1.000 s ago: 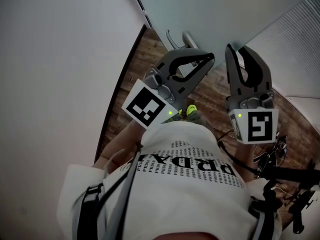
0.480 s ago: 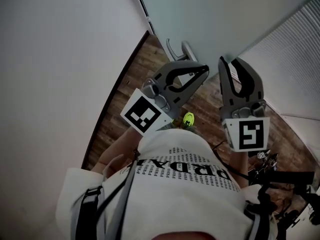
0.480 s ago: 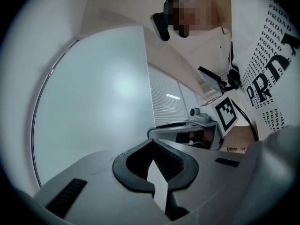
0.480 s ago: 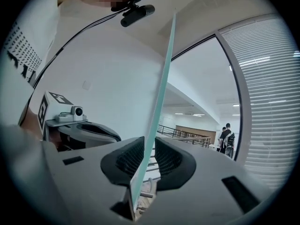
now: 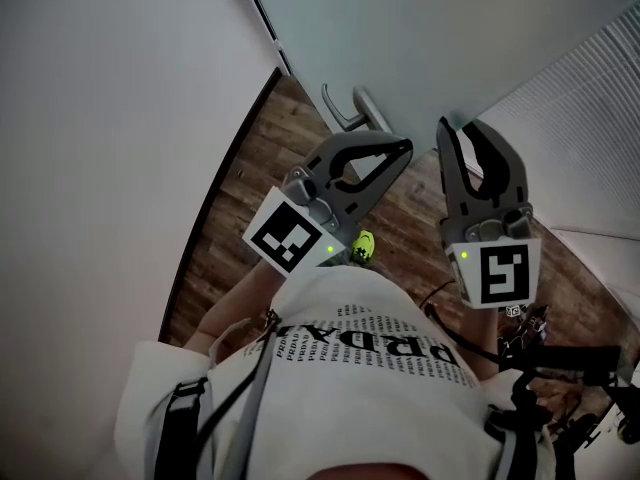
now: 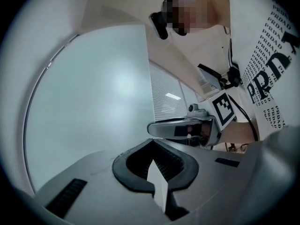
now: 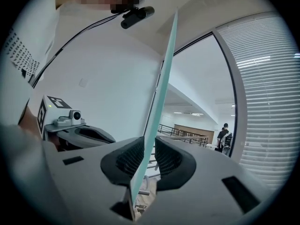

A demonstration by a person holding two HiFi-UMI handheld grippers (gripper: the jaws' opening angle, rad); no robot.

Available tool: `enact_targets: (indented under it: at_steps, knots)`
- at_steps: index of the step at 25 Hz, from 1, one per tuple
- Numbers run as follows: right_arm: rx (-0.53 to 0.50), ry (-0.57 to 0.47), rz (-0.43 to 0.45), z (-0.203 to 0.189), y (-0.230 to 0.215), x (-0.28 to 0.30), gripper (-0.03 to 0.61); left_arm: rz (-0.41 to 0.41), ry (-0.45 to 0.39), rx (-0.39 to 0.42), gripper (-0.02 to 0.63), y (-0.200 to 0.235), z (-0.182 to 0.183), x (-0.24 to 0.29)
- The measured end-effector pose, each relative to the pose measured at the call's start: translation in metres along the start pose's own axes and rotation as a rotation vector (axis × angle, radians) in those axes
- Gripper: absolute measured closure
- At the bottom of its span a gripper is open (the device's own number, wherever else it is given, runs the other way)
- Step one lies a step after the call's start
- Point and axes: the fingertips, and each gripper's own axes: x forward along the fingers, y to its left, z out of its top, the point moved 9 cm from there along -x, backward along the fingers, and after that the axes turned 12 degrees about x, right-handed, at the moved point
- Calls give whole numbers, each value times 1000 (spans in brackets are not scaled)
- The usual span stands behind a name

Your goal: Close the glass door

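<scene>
The frosted pale-green glass door [image 5: 430, 28] fills the top of the head view, and its metal lever handle [image 5: 345, 108] sticks out low on it. My left gripper [image 5: 400, 151] is shut with nothing in it, its tips close below the handle and facing the pane [image 6: 93, 111]. My right gripper [image 5: 465, 126] is open. The door's free edge [image 7: 161, 93] runs between its two jaws, with a sliver of background showing beside the right pad. The left gripper view shows the right gripper [image 6: 183, 129] alongside.
A white wall [image 5: 100, 118] runs along the left, meeting a wood floor [image 5: 260, 168]. White blinds [image 5: 590, 98] hang on the right past the door's edge. My yellow-green shoe [image 5: 362, 245] is below the grippers. Beyond the door are a railing and distant people [image 7: 222, 142].
Both grippers keep much the same pose and jaw opening. The handle and door have shifted slightly left in the head view, and the right gripper looms a little larger in the left gripper view.
</scene>
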Motion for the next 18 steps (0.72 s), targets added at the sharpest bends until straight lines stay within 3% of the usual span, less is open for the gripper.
enact_targets:
  at_steps: [4, 10, 18]
  knots:
    - [-6, -3, -63, 5, 1, -5, 517, -39, -29, -23, 615, 6, 3, 0]
    - [-37, -31, -129, 10, 1, -12, 515, -72, -48, 8, 615, 15, 5, 0]
    - [-57, -30, -66, 13, 14, -8, 516, -40, -47, 80, 615, 13, 12, 0]
